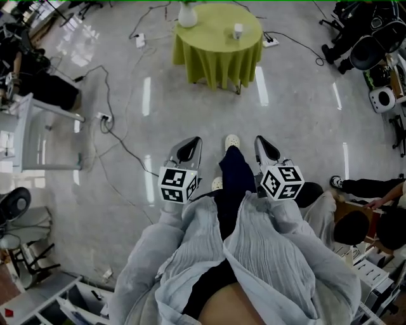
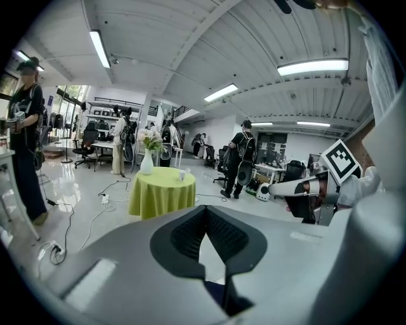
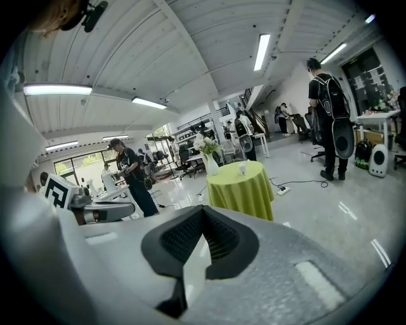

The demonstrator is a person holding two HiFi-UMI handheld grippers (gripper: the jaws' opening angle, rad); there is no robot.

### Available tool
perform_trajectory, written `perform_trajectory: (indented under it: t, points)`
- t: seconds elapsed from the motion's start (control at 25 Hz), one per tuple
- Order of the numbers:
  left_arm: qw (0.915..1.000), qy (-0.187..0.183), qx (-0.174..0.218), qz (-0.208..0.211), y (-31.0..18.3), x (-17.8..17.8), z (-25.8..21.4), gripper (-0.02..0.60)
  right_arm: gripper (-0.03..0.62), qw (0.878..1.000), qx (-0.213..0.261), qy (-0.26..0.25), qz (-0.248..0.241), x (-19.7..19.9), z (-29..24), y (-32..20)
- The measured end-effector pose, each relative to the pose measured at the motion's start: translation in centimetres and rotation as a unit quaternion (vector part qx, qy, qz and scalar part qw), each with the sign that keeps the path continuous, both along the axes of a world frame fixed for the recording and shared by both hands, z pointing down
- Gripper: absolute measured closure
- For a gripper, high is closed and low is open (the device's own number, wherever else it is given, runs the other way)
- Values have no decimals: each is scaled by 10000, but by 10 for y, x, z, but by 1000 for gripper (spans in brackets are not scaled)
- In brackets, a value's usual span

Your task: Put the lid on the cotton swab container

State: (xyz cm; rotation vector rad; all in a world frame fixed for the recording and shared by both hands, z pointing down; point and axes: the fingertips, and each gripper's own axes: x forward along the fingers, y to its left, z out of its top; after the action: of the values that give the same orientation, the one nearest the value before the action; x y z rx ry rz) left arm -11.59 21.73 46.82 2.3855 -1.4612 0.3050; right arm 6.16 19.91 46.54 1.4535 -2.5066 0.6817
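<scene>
Close before the person's waist, the left gripper [image 1: 189,147] and the right gripper [image 1: 266,146] are held side by side, apart, pointing forward over the grey floor [image 1: 304,114]. In each gripper view the black ribbed pads meet at their tips with nothing between them, so both grippers are clenched and carry nothing. A marker cube [image 1: 177,185] sits on the left gripper and another [image 1: 282,181] on the right. Between the two grippers, dark trouser legs end in pale shoes [image 1: 232,141], and grey pleated sleeves [image 1: 190,254] run back from the grippers. Well ahead stands a round table [image 1: 219,47] draped in a yellow-green cloth. On it are a white vase [image 1: 187,14] at the left edge and a small white container [image 1: 238,30] toward the right, well apart from both grippers; it is too small to tell whether a lid is on it. Cables and a power strip [image 1: 139,40] lie on the floor left of the table. Beyond it, a person with a backpack [image 2: 243,155] stands among desks, and seated people [image 1: 355,222] are at the right of the head view.
</scene>
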Motion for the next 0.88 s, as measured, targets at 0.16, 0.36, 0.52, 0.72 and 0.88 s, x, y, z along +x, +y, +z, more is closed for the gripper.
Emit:
perform_trajectory:
  t: [0.16,0.36,0.52,0.72,0.88]
  points:
    - [10000,-19,16,11,-14,3,-1,565,592,10000,-21,6,-16,2,1,-14]
    - [10000,-30,43,10,-40,5,-3,565,592,10000,-4,-18,-36,3,0,-39]
    - [10000,-36,46,-21,-66,8,-3,565,592,10000,-12,38,-80,8,1,-66]
    - [9999,-20,98,-90,-104,8,-8,565,592,9999,44,49,-140,8,-4,-106]
    - [9998,-5,124,-185,-132,5,-10,565,592,9995,43,81,-294,4,-6,-136]
